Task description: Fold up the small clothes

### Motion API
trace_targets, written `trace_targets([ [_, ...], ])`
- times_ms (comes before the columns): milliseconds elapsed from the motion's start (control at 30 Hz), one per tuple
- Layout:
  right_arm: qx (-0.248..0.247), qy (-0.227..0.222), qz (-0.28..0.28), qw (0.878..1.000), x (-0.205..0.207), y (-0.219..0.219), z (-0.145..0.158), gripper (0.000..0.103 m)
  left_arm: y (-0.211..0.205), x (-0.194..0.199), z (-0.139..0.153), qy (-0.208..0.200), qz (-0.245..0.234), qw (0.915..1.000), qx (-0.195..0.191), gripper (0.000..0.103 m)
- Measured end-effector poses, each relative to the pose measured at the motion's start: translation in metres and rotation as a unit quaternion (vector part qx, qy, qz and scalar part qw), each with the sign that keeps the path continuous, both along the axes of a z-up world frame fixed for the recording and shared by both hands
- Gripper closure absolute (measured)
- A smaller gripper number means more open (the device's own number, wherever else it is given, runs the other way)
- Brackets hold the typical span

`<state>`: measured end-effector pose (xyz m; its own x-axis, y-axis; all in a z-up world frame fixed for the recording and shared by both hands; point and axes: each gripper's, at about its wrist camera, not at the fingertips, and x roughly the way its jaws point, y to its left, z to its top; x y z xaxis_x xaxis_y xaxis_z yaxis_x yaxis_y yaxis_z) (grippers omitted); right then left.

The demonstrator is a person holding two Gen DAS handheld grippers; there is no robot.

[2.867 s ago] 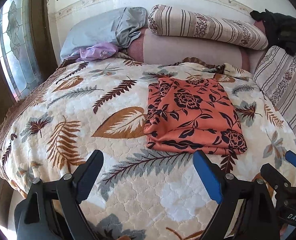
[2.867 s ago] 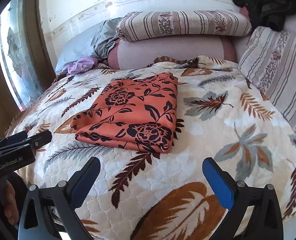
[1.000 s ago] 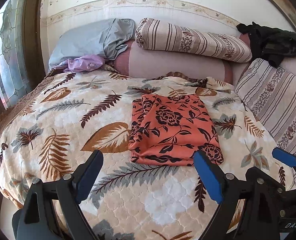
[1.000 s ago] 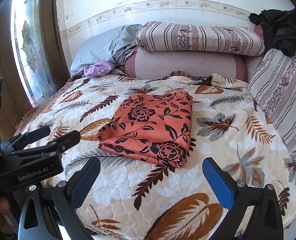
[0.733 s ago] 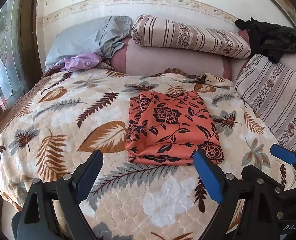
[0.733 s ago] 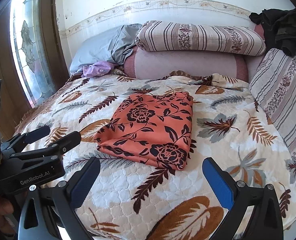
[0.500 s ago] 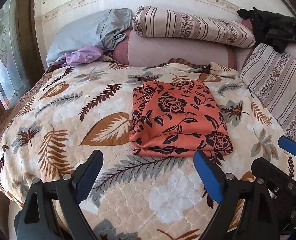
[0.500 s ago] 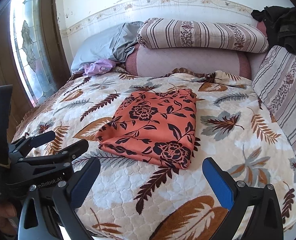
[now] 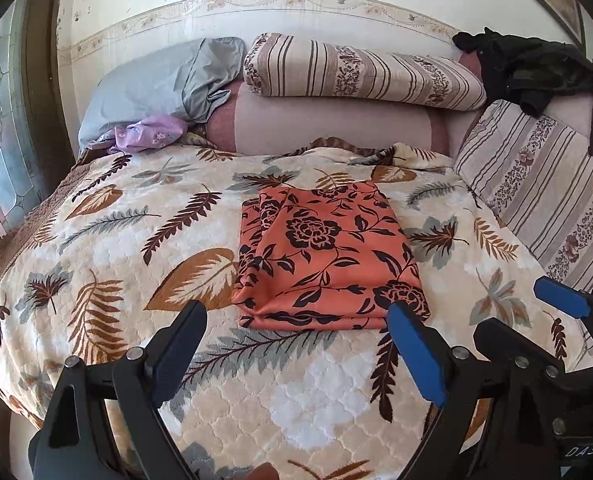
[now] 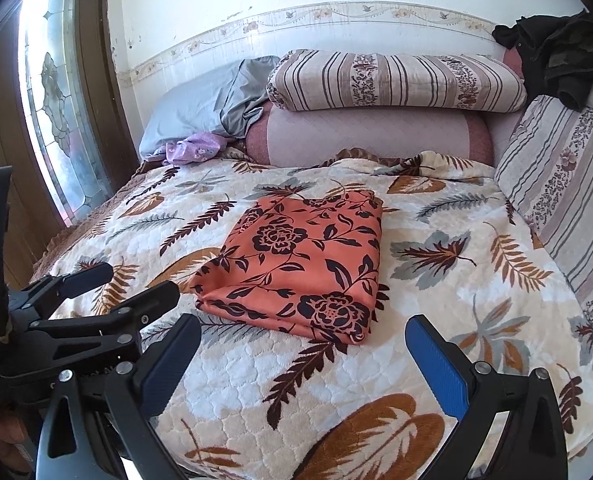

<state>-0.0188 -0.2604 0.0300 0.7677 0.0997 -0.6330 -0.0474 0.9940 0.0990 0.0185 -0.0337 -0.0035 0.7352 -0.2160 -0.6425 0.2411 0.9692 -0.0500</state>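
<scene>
- My left tongs (image 9: 298, 352) stand wide open with nothing between the pads; they hang over the near edge of the bed, short of the cloth
- My right tongs (image 10: 304, 364) are spread just as wide and empty; they sit just beside the left pair, which shows at the left of the right wrist view
- The orange floral garment (image 9: 328, 256) lies folded into a flat rectangle in the middle of the leaf-print bedspread (image 9: 108, 248); neither pair touches it
- Its folded layers show along the near edge; the near right corner carries a dark rose
- At the head of the bed a striped pillow (image 9: 360, 72) rests on a pink bolster (image 9: 328, 124); a grey pillow (image 9: 160, 84) and a crumpled lilac cloth (image 9: 148, 136) lie to the left
- Dark clothes (image 9: 528, 68) are heaped at the upper right, above another striped cushion (image 9: 544, 184)
</scene>
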Motion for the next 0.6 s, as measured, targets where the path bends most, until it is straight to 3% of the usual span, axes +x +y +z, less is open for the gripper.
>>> trace_targets([
  [600,-0.02,-0.008,-0.02,1.0,-0.009,-0.005,0.012,0.0,0.006,-0.006,0.012,-0.01,0.022,0.9997,0.007,0.011],
])
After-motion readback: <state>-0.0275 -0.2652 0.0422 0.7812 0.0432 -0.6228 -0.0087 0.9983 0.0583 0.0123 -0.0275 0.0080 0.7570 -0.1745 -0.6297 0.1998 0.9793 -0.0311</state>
